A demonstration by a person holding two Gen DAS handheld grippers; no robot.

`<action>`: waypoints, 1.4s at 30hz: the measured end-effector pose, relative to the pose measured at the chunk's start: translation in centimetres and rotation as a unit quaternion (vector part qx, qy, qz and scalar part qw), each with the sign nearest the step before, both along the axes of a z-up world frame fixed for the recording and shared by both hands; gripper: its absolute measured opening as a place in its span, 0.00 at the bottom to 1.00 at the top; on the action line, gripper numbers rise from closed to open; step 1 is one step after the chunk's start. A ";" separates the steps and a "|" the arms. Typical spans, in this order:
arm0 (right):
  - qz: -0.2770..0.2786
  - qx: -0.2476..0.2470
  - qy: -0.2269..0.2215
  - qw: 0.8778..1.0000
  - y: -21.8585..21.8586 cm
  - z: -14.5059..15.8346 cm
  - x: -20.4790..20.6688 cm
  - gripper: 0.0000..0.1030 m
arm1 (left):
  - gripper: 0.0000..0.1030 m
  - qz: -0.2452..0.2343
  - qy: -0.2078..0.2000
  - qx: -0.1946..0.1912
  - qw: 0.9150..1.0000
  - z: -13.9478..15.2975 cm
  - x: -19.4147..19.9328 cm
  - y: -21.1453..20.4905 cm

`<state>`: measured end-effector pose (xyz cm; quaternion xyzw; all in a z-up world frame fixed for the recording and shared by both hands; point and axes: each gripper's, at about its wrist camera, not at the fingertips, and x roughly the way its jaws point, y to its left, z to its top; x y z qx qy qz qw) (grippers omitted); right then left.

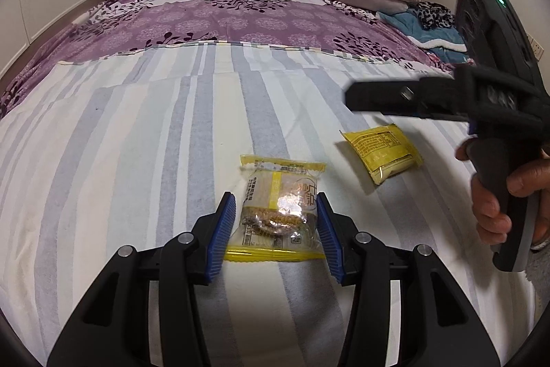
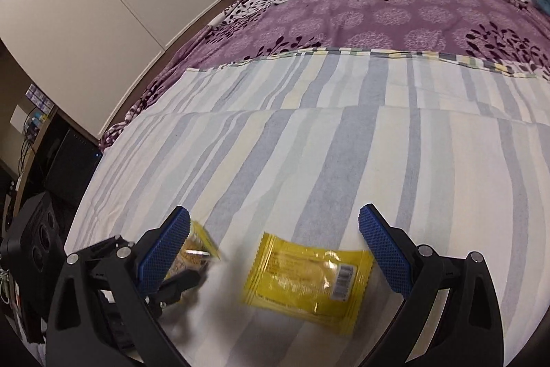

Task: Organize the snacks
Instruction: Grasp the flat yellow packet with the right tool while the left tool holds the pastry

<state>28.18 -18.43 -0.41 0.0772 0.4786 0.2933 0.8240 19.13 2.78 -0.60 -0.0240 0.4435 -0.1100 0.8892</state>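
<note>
On the striped sheet (image 1: 144, 140) spread over the bed, seen from the left wrist, the left gripper (image 1: 276, 229) points steeply down at a clear-fronted snack packet (image 1: 276, 212) with yellow sealed ends. Its blue pads (image 1: 221, 236) sit against the packet's two long sides, closed on it, which suits a flat, crinkly wrapper lying on soft cloth: squeezing from the sides lets it be lifted without scooping underneath. To the right lies a second, all-yellow packet (image 1: 381, 153), well apart from the first, and above it hangs the right gripper (image 1: 354, 98), held by a hand (image 1: 498, 195) on its handle. From the right wrist, that yellow packet (image 2: 306, 277) lies flat and slightly skewed between the right gripper's (image 2: 275, 257) widely spread fingers (image 2: 385, 250), which do not touch it; they look set to straddle it for a pick-up. Behind the left-side finger, the first packet (image 2: 196, 250) shows partly, with the left gripper on it. Both snacks appear not yet gathered.
</note>
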 end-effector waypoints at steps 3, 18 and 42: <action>0.022 0.005 0.011 1.000 -1.1 -0.7 -2.2 0.95 | 0.47 0.002 0.000 0.005 1.000 0.0 -0.1 0.3; -0.003 -0.162 -0.072 0.984 0.4 0.0 -2.6 0.91 | 0.52 0.005 0.000 0.009 1.000 0.0 0.0 0.6; -0.037 -0.189 -0.062 0.979 0.6 -0.3 -5.0 0.45 | 0.63 -0.003 -0.006 -0.002 1.000 -0.2 0.3 0.4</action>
